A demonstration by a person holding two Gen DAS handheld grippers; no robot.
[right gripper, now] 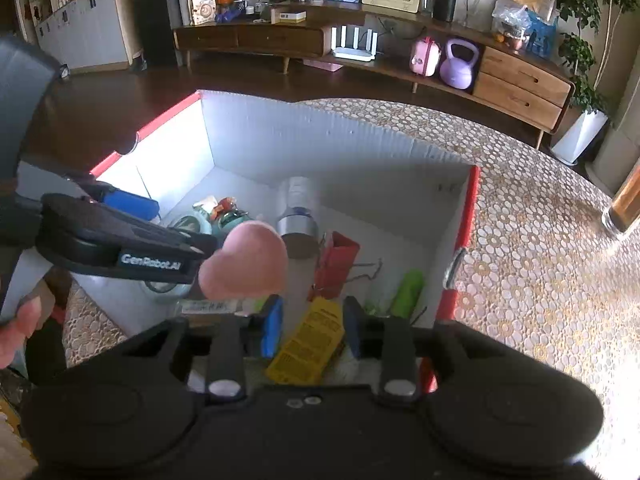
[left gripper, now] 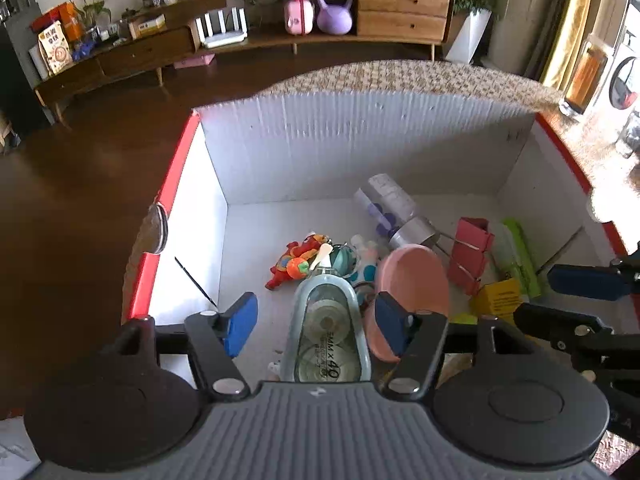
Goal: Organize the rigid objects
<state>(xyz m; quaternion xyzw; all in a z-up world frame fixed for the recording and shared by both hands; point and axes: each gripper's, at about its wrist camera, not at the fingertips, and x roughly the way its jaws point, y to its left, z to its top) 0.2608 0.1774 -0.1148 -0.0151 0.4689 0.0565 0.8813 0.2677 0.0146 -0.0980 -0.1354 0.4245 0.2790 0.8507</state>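
Note:
A white box with red rims (left gripper: pixel 174 184) (right gripper: pixel 473 208) stands on the table and holds several items. My left gripper (left gripper: pixel 316 326) (right gripper: pixel 184 226) hangs low inside it, open. A teal correction tape dispenser (left gripper: pixel 328 332) lies between its blue pads, with gaps on both sides. My right gripper (right gripper: pixel 312 326) (left gripper: pixel 536 296) is open over the box's near right corner, and a yellow carton (right gripper: pixel 308 344) (left gripper: pixel 500 300) lies between its pads. Also in the box are a pink heart-shaped dish (left gripper: pixel 416 284) (right gripper: pixel 248 260), a red binder clip (left gripper: pixel 472 256) (right gripper: pixel 336 264) and a clear bottle (left gripper: pixel 390 206) (right gripper: pixel 298 208).
A red toy dragon (left gripper: pixel 296 264) and a green tube (left gripper: pixel 516 256) (right gripper: pixel 408 292) also lie in the box. The table carries a lace-patterned cloth (right gripper: pixel 540 240) and a glass (right gripper: pixel 622 208) at its far right. A person's hand (right gripper: pixel 20 320) holds the left gripper. Beyond are dark floor and a wooden sideboard.

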